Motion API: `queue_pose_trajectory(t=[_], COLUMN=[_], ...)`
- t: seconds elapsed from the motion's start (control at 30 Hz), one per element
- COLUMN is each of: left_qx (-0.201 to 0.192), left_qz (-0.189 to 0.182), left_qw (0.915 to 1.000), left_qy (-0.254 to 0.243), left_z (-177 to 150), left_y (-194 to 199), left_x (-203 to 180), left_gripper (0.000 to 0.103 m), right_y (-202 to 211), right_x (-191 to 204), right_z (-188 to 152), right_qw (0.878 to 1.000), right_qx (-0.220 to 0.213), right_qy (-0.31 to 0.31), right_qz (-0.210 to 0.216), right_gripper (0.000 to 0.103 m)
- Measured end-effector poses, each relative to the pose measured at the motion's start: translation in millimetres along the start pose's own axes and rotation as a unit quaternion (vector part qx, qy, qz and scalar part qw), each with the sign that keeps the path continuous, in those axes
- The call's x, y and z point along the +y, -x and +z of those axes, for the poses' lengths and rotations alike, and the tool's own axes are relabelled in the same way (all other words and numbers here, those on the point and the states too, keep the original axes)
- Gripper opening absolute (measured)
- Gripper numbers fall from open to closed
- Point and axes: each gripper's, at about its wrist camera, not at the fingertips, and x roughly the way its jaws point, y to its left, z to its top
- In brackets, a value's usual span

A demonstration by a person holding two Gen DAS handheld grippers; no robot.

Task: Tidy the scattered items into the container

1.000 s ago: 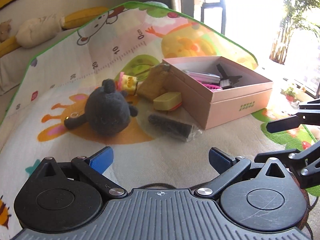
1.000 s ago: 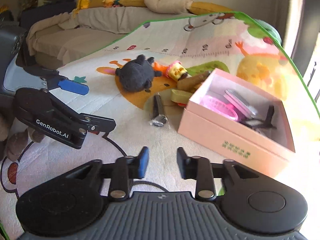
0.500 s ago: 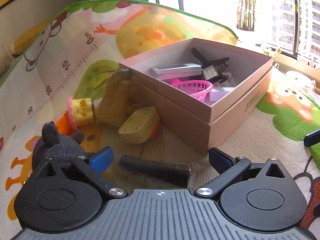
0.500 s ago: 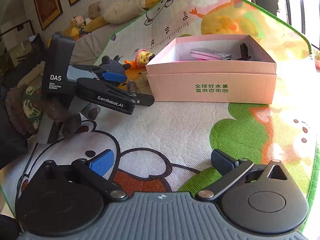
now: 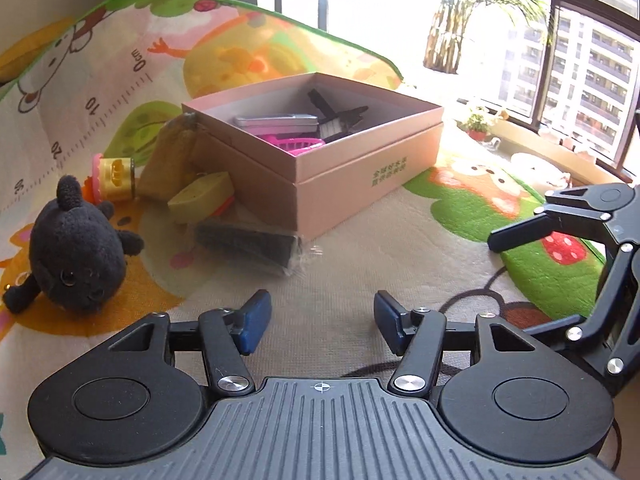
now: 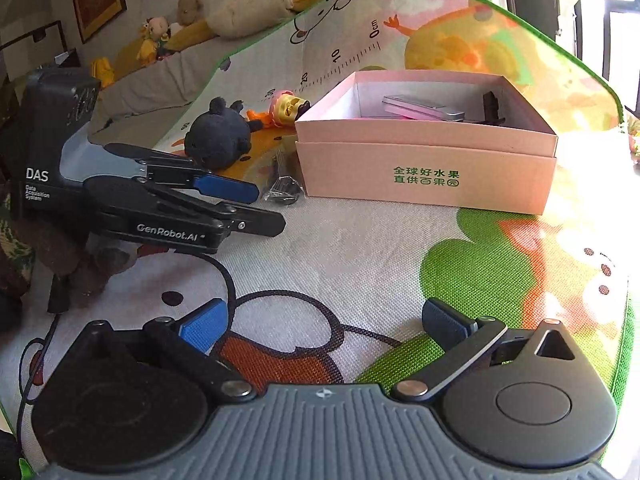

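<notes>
The open pink box (image 5: pixel 360 176) (image 6: pixel 424 172) stands on the play mat and holds a silver tin, a pink basket and a black clip. To its left lie a black plush toy (image 5: pixel 76 260), a black wrapped item (image 5: pixel 248 242), a yellow cheese wedge (image 5: pixel 202 198), a yellow and pink toy (image 5: pixel 112 178) and a brown pouch (image 5: pixel 168 164). My left gripper (image 5: pixel 320 320) hovers short of the wrapped item, jaws closing with nothing between them. My right gripper (image 6: pixel 324 316) is open wide over bare mat in front of the box, also empty.
The colourful play mat (image 5: pixel 360 264) covers the floor. A couch with stuffed toys (image 6: pixel 240 12) runs along the far left. A black cable (image 6: pixel 288 300) loops on the mat under my right gripper. Windows and a plant (image 5: pixel 460 40) lie behind the box.
My left gripper has pulled back from the wrapped item and its jaws have narrowed. My right gripper opened wide a second ago and has since hardly moved.
</notes>
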Motion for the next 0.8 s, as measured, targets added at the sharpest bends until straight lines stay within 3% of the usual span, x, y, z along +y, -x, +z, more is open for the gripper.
queue_pose_trajectory(t=[0.07,0.17,0.27,0.3,0.37,0.43,0.53,0.57,0.63,0.8], left_qx=[-0.009,-0.023,-0.01,-0.008,-0.01,-0.018,-0.016,-0.016,-0.026,-0.02], left_qz=[0.023,0.092,0.19,0.204,0.21,0.203,0.207,0.207,0.206,0.209], left_qw=[0.9997,0.9942,0.974,0.968,0.9577,0.9524,0.9507,0.9507,0.9508,0.9497], left_qy=[-0.001,0.049,0.123,0.146,0.197,0.227,0.231,0.23,0.23,0.232], left_z=[-5.7,-10.8,-17.4,-20.8,-29.7,-40.6,-57.0,-61.1,-61.6,-61.4], left_y=[9.4,23.3,37.9,43.1,56.2,67.4,72.0,71.7,74.1,69.8], left_x=[-4.2,4.4,23.5,29.5,43.5,50.2,49.3,48.2,45.7,44.9], left_gripper=[0.092,0.097,0.101,0.101,0.102,0.102,0.103,0.103,0.103,0.103], right_y=[-0.6,-3.3,-11.0,-12.9,-18.6,-33.0,-69.0,-81.6,-106.6,-140.1], right_x=[1.3,6.4,20.0,25.6,48.2,74.3,113.2,121.9,131.5,138.5], right_z=[0.7,2.5,11.6,16.5,28.9,41.4,52.5,54.6,62.2,73.9], right_qw=[1.0,1.0,0.997,0.997,0.992,0.979,0.946,0.936,0.929,0.907], right_qx=[0.003,0.014,0.038,0.03,-0.01,-0.032,-0.041,-0.037,-0.016,-0.014], right_qy=[0.004,0.02,0.06,0.068,0.119,0.19,0.303,0.328,0.344,0.374], right_qz=[-0.004,-0.016,-0.016,-0.011,-0.04,-0.069,-0.108,-0.12,-0.139,-0.196], right_gripper=[0.103,0.103,0.103,0.102,0.089,0.061,0.048,0.046,0.038,0.037])
